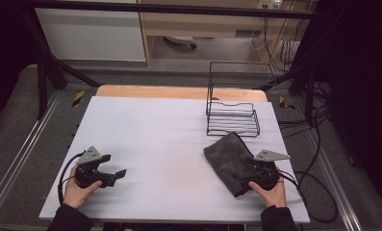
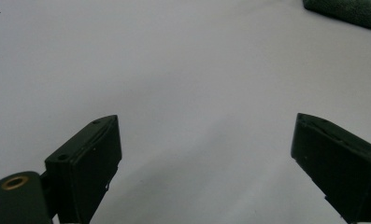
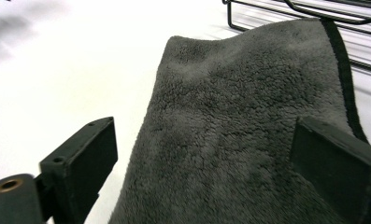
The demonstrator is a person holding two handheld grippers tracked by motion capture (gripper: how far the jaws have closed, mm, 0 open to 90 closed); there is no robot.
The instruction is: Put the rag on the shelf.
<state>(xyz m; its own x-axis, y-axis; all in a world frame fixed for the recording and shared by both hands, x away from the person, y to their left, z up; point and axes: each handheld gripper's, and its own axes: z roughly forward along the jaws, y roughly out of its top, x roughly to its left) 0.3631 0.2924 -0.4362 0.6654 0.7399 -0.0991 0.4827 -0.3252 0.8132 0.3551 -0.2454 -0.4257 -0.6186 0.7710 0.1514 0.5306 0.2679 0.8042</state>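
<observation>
Right gripper first: on my screen its jaws stand spread wide, one on each side of the dark grey towel, and the pads press on nothing. From its own camera I see the towel running up between the two black jaws, fluffy pile on top, a darker hem along its far right edge. It lies flat on the white tabletop, on the right half, with the right hand just behind its near corner. Its far corner lies just beside the black wire rack, which stands near the back right of the table; I can't tell whether they touch.

My left gripper sits well apart on the near left, held low by the left hand, jaws also spread with only bare tabletop between them. A corner of the towel peeks in at the top right of that view.
</observation>
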